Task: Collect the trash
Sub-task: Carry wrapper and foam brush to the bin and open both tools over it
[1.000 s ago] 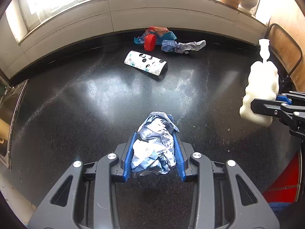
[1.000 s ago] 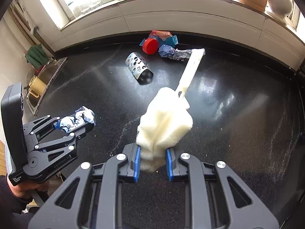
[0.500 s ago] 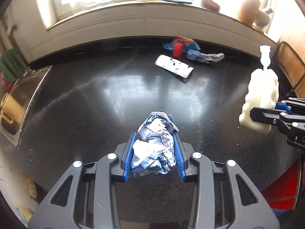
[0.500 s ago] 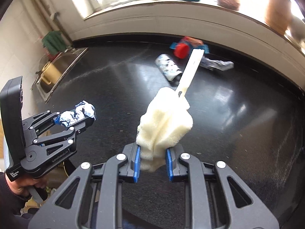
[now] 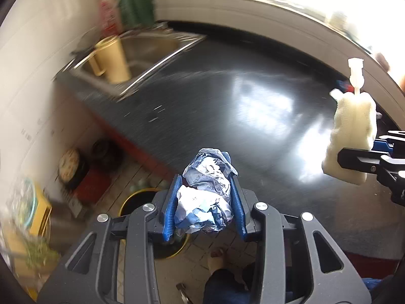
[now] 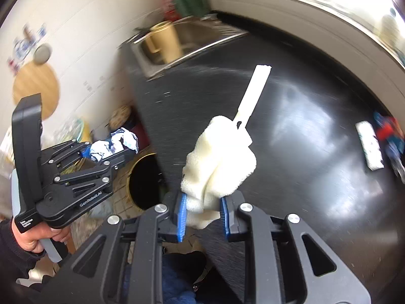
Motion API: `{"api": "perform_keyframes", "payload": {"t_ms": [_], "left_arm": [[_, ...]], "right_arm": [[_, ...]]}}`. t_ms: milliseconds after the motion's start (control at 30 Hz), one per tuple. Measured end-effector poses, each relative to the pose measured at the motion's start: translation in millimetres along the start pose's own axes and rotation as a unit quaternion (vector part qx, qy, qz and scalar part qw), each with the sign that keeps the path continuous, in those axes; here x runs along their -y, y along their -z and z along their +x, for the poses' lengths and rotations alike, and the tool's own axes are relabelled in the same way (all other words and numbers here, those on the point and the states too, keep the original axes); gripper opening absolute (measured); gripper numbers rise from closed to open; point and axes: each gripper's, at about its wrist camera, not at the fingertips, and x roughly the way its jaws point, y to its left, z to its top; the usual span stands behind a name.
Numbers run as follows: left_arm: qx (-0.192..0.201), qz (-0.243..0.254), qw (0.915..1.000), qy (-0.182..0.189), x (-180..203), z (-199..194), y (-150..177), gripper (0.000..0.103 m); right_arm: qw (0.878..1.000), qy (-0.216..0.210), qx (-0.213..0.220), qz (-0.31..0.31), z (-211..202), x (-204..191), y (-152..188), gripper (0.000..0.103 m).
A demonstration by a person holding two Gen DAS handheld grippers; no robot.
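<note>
- Your left gripper (image 5: 205, 204) has its jaws closed on a crumpled blue-and-white paper wad (image 5: 207, 192), which bulges out past the blue pads (image 5: 171, 206) on both sides.
- In the left wrist view that wad hangs off the near left edge of the black bench (image 5: 253, 116), over the floor, with a round bin with a yellow rim (image 5: 131, 202) showing just below and behind the jaws.
- In the right wrist view the same bin (image 6: 144, 179) sits on the floor just beside the bench's end, and your left gripper (image 6: 111, 152) with the wad (image 6: 115, 144) hovers above and slightly left of it.
- Your right gripper (image 6: 203, 214) has its jaws closed on the lower part of a white sponge brush (image 6: 217, 164); its flat white handle (image 6: 254, 93) points away from you, tilted to the right.
- That brush is held in the air above the near part of the bench, not touching it.
- Far right on the bench lie a white spotted wrapper (image 6: 369, 145) and, just beside it, a blurred red and blue heap of trash (image 6: 389, 134).
- A steel sink (image 5: 141, 50) is set into the far left of the bench, with a yellowish jug (image 5: 114, 60) standing in it.
</note>
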Motion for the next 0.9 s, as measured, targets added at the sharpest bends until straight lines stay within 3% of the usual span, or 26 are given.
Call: {"api": "perform_keyframes", "payload": {"t_ms": [233, 500, 900], "left_arm": [[-0.025, -0.09, 0.9945, -0.046, -86.6, -0.8, 44.1, 0.037], [-0.037, -0.134, 0.9893, -0.043, -136.9, 17.9, 71.6, 0.037], [-0.06, -0.142, 0.9878, -0.02, -180.6, 63.0, 87.8, 0.037]], "right_arm": [[0.993, -0.057, -0.052, -0.094, 55.0, -95.3, -20.2, 0.022], [0.979, -0.085, -0.107, -0.152, 119.0, -170.8, -33.2, 0.022], [0.974, -0.06, -0.145, -0.163, 184.7, -197.6, -38.5, 0.023]]}}
